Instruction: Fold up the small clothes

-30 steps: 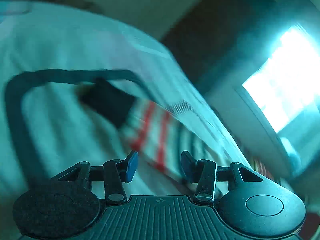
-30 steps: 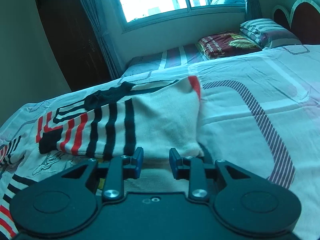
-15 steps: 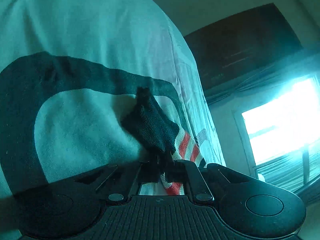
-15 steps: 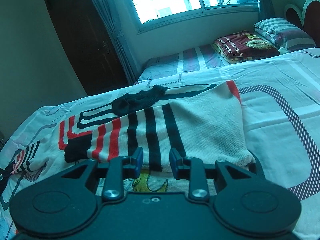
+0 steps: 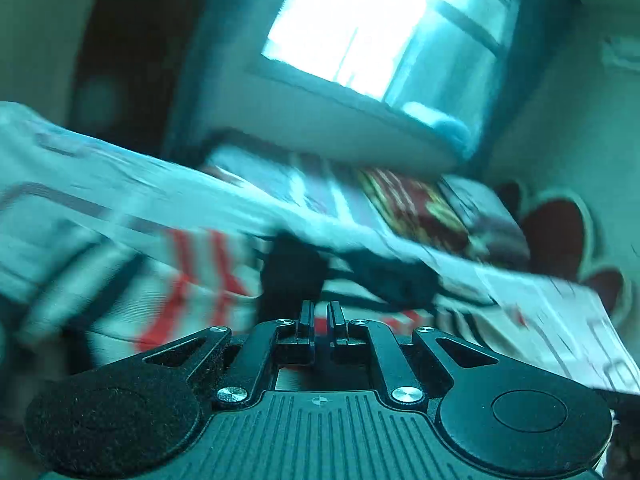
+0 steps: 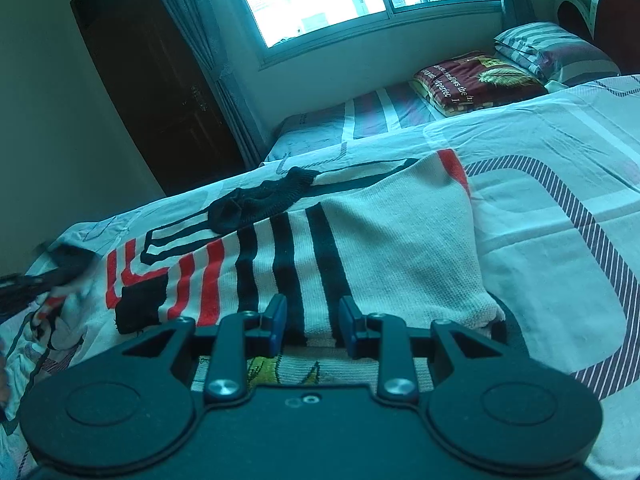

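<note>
A small knit sweater [image 6: 360,236], cream with black and red stripes and a black cuff [image 6: 138,304], lies partly folded on the bed. My right gripper [image 6: 312,324] is open and empty, just above the sweater's near hem. My left gripper [image 5: 319,320] has its jaws nearly closed; the view is blurred, and the black cuff [image 5: 292,276] and red stripes [image 5: 192,280] lie right in front of it. I cannot tell whether cloth sits between the jaws. The left gripper also shows at the left edge of the right wrist view [image 6: 24,284].
The bed sheet [image 6: 540,208] is white with grey and black line patterns. A second bed with a folded maroon blanket [image 6: 476,80] and striped pillows [image 6: 552,50] stands under the window. A dark wardrobe [image 6: 152,80] is at the back left.
My left gripper closed at the sleeve cuff half a second ago and has since swung round fast, now facing the window. The right gripper has stayed open and drifted slightly along the hem.
</note>
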A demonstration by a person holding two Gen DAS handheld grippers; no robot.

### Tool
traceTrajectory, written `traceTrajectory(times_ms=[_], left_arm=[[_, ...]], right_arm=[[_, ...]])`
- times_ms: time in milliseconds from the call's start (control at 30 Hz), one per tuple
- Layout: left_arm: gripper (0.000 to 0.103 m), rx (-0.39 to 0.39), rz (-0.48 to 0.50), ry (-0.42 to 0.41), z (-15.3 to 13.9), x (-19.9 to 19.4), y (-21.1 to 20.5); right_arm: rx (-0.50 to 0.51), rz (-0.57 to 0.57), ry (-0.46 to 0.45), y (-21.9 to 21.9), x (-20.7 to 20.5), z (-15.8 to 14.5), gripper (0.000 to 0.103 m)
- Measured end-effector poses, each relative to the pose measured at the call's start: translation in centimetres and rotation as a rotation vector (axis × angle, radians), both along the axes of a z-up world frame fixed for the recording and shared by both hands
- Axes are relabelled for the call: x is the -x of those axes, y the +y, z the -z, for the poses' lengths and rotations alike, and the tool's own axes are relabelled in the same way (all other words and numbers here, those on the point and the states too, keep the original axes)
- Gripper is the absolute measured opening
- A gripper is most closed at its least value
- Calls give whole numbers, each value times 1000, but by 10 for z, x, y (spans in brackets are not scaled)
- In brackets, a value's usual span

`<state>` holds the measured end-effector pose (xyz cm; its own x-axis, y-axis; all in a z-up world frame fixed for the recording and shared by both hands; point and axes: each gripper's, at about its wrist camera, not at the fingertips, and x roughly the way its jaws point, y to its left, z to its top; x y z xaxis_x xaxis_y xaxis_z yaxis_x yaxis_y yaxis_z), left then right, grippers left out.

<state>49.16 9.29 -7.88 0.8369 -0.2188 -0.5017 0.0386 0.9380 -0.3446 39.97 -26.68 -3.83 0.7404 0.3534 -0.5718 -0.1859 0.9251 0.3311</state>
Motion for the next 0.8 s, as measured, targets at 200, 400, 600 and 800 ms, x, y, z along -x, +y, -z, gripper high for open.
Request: traceTrajectory(times_ms=[200, 400, 600, 800], left_arm=[[7, -156, 167, 136, 36, -3, -109], [7, -150, 16, 27, 11, 66, -65], [7, -145, -273, 53, 19, 133, 35], [17, -75, -382, 111, 36, 145, 98]], right_arm=[[-67, 20, 15, -9, -6, -4, 33], [-240, -102, 50, 24, -18, -3, 39], [-374, -220, 143, 101, -35, 19, 38], [-508, -266, 283, 166, -56, 53, 42]])
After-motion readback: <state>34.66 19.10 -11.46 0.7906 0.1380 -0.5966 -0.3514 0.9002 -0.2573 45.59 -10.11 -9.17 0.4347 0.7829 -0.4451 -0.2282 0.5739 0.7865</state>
